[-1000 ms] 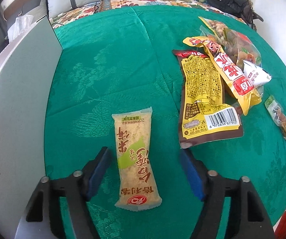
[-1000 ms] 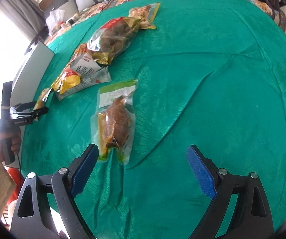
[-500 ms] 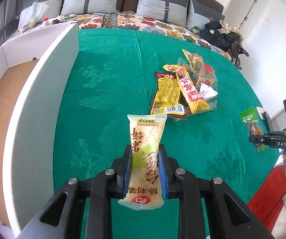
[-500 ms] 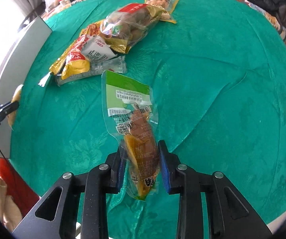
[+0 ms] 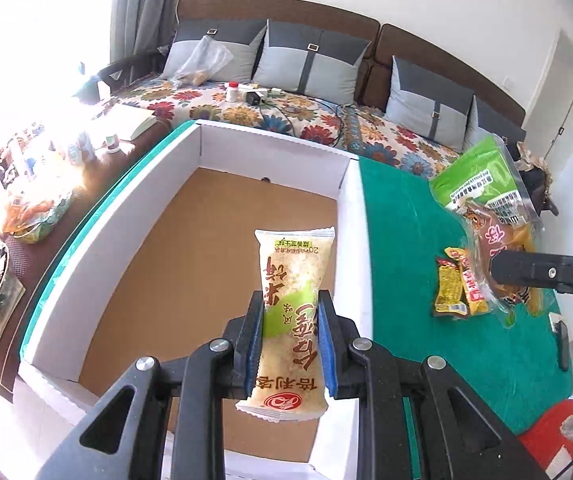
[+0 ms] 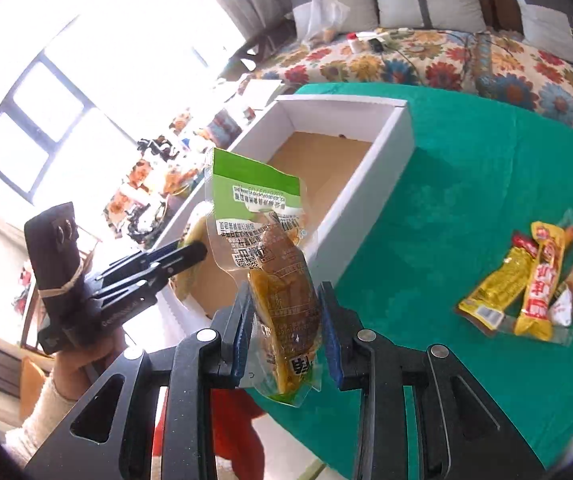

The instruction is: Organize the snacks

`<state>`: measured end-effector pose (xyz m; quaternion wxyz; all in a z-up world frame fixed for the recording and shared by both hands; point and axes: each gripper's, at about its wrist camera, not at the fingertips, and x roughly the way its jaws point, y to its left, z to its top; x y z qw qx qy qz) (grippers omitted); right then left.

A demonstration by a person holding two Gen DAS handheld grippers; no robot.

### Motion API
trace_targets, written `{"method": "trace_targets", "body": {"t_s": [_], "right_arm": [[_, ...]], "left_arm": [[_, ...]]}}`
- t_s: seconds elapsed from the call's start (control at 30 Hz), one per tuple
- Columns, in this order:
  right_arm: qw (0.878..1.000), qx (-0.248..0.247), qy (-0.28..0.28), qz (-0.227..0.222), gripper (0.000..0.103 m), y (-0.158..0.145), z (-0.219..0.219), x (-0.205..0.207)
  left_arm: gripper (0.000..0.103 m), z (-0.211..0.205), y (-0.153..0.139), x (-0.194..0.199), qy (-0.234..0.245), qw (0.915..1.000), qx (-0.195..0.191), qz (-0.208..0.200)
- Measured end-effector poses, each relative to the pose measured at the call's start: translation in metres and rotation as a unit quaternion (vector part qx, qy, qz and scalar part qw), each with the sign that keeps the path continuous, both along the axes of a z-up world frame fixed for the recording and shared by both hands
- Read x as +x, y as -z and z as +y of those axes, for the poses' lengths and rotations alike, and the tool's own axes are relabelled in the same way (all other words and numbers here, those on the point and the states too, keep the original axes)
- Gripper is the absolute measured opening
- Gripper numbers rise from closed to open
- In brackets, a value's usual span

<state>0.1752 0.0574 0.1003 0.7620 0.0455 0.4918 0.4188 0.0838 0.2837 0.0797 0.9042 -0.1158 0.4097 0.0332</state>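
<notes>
White box [image 5: 348,216] beside snack pile [image 6: 526,288]

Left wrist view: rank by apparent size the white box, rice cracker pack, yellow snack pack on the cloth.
1. white box
2. rice cracker pack, though it is held close to the camera, so it looks inflated
3. yellow snack pack, farther off, so its true size against the cracker pack is unsure
</notes>
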Motion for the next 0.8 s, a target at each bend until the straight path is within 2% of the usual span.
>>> {"method": "trace_targets", "body": {"t_s": [0.03, 0.07, 0.1, 0.13, 0.17, 0.27, 0.33, 0.43, 0.5, 0.63, 0.73, 0.8], "right_arm": [[1.000, 0.008, -0.005, 0.004, 0.037, 0.001, 0.019, 0.001], [1.000, 0.015, -0.009, 0.009, 0.040, 0.005, 0.035, 0.004], [1.000, 0.018, -0.010, 0.018, 0.048, 0.010, 0.046, 0.006], [0.999, 0.020, -0.005, 0.026, 0.063, 0.013, 0.050, 0.009], [0.999, 0.023, 0.006, 0.027, 0.066, 0.016, 0.048, 0.009], [0.999, 0.029, 0.032, 0.010, 0.065, 0.021, 0.021, 0.006], [0.998, 0.007, 0.053, -0.017, 0.066, 0.026, -0.005, 0.008], [0.992, -0.048, 0.097, -0.066, 0.070, 0.051, -0.068, 0.005], [0.981, -0.099, 0.136, -0.093, 0.070, 0.078, -0.120, 0.002], [0.947, -0.206, 0.212, -0.127, 0.070, 0.136, -0.233, -0.009], [0.920, -0.259, 0.257, -0.147, 0.070, 0.165, -0.301, -0.025], [0.908, -0.265, 0.287, -0.154, 0.070, 0.174, -0.335, -0.037]], "left_arm": [[0.027, 0.010, 0.007, -0.003, -0.016, 0.9998, 0.012, 0.009], [0.038, 0.018, 0.013, -0.006, -0.030, 0.9991, 0.023, 0.019], [0.046, 0.022, 0.021, -0.011, -0.042, 0.9983, 0.033, 0.025], [0.062, 0.027, 0.026, -0.015, -0.051, 0.9976, 0.039, 0.025], [0.071, 0.029, 0.030, -0.020, -0.059, 0.9970, 0.045, 0.022], [0.074, 0.024, 0.036, -0.029, -0.060, 0.9974, 0.040, 0.011], [0.074, 0.008, 0.036, -0.030, -0.045, 0.9985, 0.030, 0.006], [0.077, -0.039, 0.028, -0.024, 0.000, 0.9998, 0.017, -0.007], [0.082, -0.079, 0.023, -0.021, 0.040, 0.9990, 0.010, -0.018], [0.093, -0.164, 0.038, -0.010, 0.127, 0.9919, 0.000, -0.009], [0.094, -0.219, 0.079, 0.006, 0.171, 0.9848, 0.003, 0.032], [0.094, -0.246, 0.112, 0.019, 0.180, 0.9814, 0.011, 0.064]]}}
